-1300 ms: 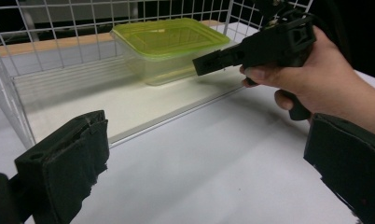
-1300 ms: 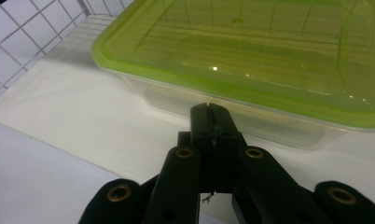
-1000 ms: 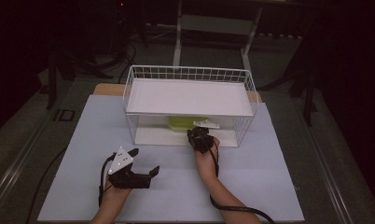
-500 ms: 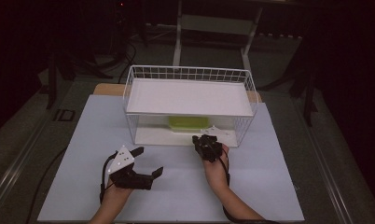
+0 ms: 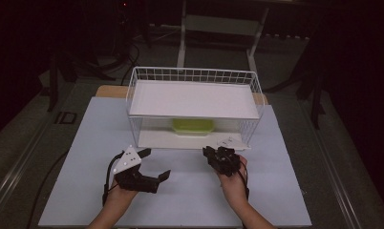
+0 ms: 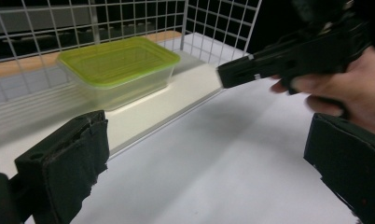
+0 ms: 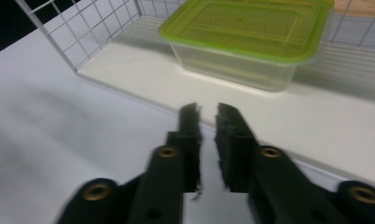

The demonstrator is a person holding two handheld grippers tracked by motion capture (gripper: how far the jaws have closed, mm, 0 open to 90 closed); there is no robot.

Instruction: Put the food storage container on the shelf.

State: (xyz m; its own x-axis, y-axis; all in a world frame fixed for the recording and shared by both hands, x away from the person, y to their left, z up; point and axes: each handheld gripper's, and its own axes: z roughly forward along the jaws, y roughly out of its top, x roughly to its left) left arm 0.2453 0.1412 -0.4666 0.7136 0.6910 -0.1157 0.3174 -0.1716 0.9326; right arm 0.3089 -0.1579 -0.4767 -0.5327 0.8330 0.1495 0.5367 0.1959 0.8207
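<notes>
A clear container with a green lid point(image 5: 193, 126) point(image 6: 118, 63) point(image 7: 246, 23) sits on the lower shelf of a white wire rack point(image 5: 192, 76). My right gripper point(image 5: 208, 151) point(image 7: 208, 112) hovers just in front of that shelf, pointing at the container but apart from it. Its jaws have just been opening and stand a narrow gap apart with nothing between them. My left gripper point(image 5: 157, 163) point(image 6: 206, 168) rests on the white mat to the left, jaws wide open and empty. The left gripper view also catches the right gripper point(image 6: 232, 74) and the hand holding it.
The rack's upper shelf point(image 5: 195, 100) is a bare white board. A white mat point(image 5: 190, 205) covers the table, whose wooden edge point(image 5: 109, 90) shows behind the rack. Dark floor and metal stand legs point(image 5: 183, 43) lie beyond.
My right gripper has drawn back from the rack's lower shelf toward the person, leaving the green-lidded container on the shelf. The left gripper has stayed put.
</notes>
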